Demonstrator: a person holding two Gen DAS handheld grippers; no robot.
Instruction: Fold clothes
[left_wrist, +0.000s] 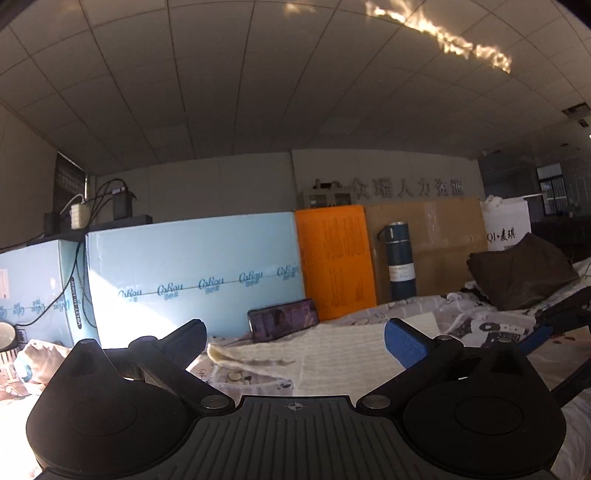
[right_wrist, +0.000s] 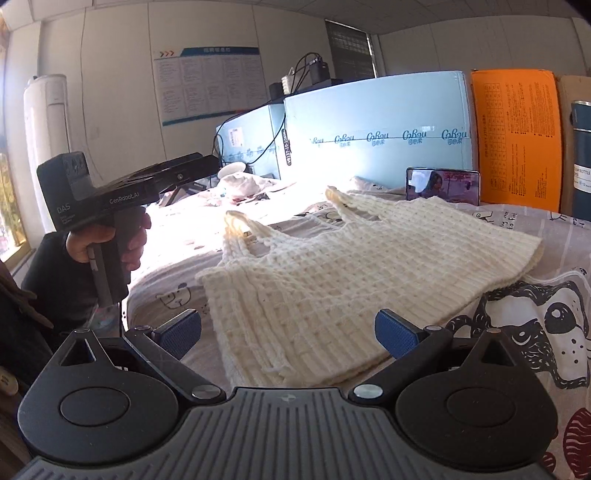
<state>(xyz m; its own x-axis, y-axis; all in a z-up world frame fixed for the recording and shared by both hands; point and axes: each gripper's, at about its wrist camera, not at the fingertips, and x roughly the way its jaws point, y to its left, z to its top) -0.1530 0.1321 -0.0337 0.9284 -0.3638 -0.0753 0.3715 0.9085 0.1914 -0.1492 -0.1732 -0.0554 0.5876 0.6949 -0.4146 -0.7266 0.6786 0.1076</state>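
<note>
A cream knitted vest (right_wrist: 351, 280) lies flat on the printed bedsheet (right_wrist: 535, 317), its two shoulder straps pointing to the far left. It also shows in the left wrist view (left_wrist: 332, 350). My right gripper (right_wrist: 288, 332) is open and empty, hovering just before the vest's near hem. My left gripper (left_wrist: 295, 339) is open and empty, held low beside the strap end of the vest. The left gripper's body (right_wrist: 122, 192) shows in the right wrist view, held in a hand at the left.
A phone (right_wrist: 442, 185) leans against light blue boxes (right_wrist: 376, 122) at the back. An orange board (right_wrist: 517, 136), a blue flask (left_wrist: 400, 258) and cardboard stand beside them. A dark folded garment (left_wrist: 524, 273) lies at the right. The right gripper (left_wrist: 546, 332) shows there too.
</note>
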